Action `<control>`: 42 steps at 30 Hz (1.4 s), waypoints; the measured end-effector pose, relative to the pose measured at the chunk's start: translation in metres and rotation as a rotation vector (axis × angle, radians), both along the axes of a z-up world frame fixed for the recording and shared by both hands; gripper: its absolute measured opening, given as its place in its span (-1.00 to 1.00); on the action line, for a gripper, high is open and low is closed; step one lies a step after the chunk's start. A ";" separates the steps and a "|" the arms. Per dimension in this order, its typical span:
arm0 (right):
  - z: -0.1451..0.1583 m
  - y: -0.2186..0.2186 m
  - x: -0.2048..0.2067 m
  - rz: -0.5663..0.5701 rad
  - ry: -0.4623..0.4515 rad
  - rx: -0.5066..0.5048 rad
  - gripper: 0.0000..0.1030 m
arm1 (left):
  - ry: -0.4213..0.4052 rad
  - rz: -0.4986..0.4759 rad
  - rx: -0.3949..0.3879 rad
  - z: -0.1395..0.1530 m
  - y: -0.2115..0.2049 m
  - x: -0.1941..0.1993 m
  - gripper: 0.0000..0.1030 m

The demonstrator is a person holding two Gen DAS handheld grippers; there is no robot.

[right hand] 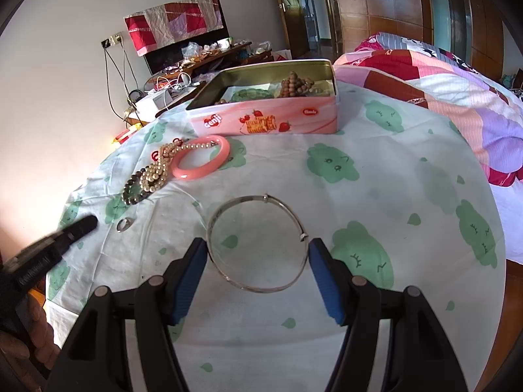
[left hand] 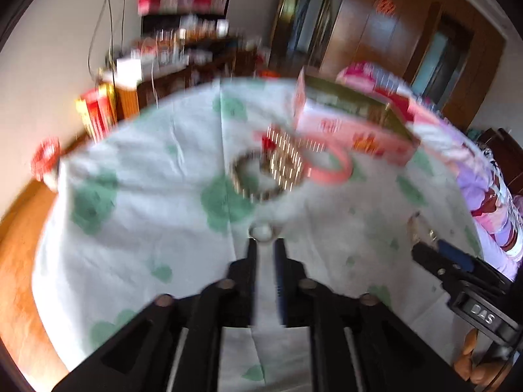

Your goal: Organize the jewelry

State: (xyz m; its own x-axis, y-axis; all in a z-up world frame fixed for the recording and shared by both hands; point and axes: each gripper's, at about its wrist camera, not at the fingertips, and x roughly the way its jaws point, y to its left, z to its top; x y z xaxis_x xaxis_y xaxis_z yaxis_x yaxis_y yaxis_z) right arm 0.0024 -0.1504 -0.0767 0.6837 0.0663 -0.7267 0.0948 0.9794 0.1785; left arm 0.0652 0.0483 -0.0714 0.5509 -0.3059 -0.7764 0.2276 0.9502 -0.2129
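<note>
Blue-padded fingers of the right gripper (right hand: 258, 245) spread wide, one either side of a thin silver bangle (right hand: 258, 243) lying flat on the cloth; whether pads touched the wire, impossible to tell. Smooth round hoop, small bead-like clasp at its far edge and another knot near the right pad.

Black plastic fingers of the left gripper (left hand: 264, 245) drawn nearly together, tips just short of a small silver ring (left hand: 260, 231); contact with the ring unclear through the motion blur. Same ring (right hand: 124, 224) seen from the right wrist, lying on the cloth just beyond the dark fingertip at left.

Underneath, a soft white tablecloth (right hand: 376, 170) creased in straight folds, printed with green cloud-shaped faces and small leaves.

Further out, at left: a heap of round beads — a dark beaded bracelet (right hand: 132, 191) touching a pale pearly bead strand (right hand: 163, 166), the strand draped across the rim of a glossy pink bangle (right hand: 202, 161), thick and smooth.

Beyond that, a rectangular pink tin box (right hand: 264, 119), lid off, strawberry and wafer print on its side, metal interior. Inside, a pile of brown wooden beads (right hand: 295, 85) toward the right end and something green and rounded nearer the middle.

Past the table's right edge, a patchwork quilt (right hand: 441, 81) in pink, red and lilac.
</note>
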 end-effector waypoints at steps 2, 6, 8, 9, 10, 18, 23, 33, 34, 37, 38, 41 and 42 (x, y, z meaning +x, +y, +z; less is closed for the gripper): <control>0.000 0.000 0.000 0.003 0.002 0.001 0.30 | 0.014 0.009 -0.005 -0.004 -0.004 0.006 -0.47; 0.000 0.000 0.000 0.002 -0.001 0.006 0.30 | -0.008 0.031 0.086 -0.004 -0.013 0.012 -0.02; -0.001 -0.001 0.000 0.001 0.002 0.010 0.30 | -0.017 0.012 0.107 -0.007 -0.017 0.013 -0.02; -0.001 -0.001 0.001 0.000 0.005 0.011 0.30 | -0.017 0.007 0.124 -0.008 -0.019 0.013 -0.02; -0.002 -0.001 0.001 0.000 0.009 0.012 0.30 | -0.018 0.002 0.133 -0.008 -0.019 0.013 -0.06; -0.004 -0.003 0.003 -0.002 0.022 0.022 0.30 | -0.041 -0.025 0.206 -0.008 -0.027 0.010 -0.62; -0.003 -0.003 0.002 -0.009 0.019 0.018 0.30 | -0.049 -0.035 0.217 -0.008 -0.030 0.009 -0.74; 0.003 -0.003 -0.003 -0.027 -0.017 -0.001 0.30 | -0.065 -0.041 0.145 -0.003 -0.024 0.005 -0.99; 0.004 -0.003 -0.003 -0.029 -0.020 -0.003 0.30 | -0.081 -0.032 0.093 0.001 -0.016 0.002 -0.99; 0.006 -0.005 -0.005 -0.038 -0.035 -0.003 0.30 | -0.110 -0.022 0.001 0.009 -0.003 -0.006 -1.00; 0.006 -0.005 -0.006 -0.041 -0.040 -0.002 0.30 | -0.114 -0.023 -0.024 0.009 0.001 -0.009 -1.00; 0.007 -0.005 -0.006 -0.044 -0.042 -0.005 0.30 | -0.115 -0.029 -0.041 0.010 0.004 -0.016 -1.00; 0.007 -0.005 -0.006 -0.044 -0.041 -0.007 0.30 | -0.117 -0.027 -0.042 0.010 0.005 -0.018 -1.00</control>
State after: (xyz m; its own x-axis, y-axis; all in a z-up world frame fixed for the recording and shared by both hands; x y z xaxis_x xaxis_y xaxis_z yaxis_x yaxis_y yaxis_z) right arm -0.0032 -0.1556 -0.0698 0.7149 0.0306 -0.6985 0.1306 0.9756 0.1764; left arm 0.0475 0.0528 -0.0615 0.6282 -0.3525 -0.6936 0.2786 0.9343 -0.2225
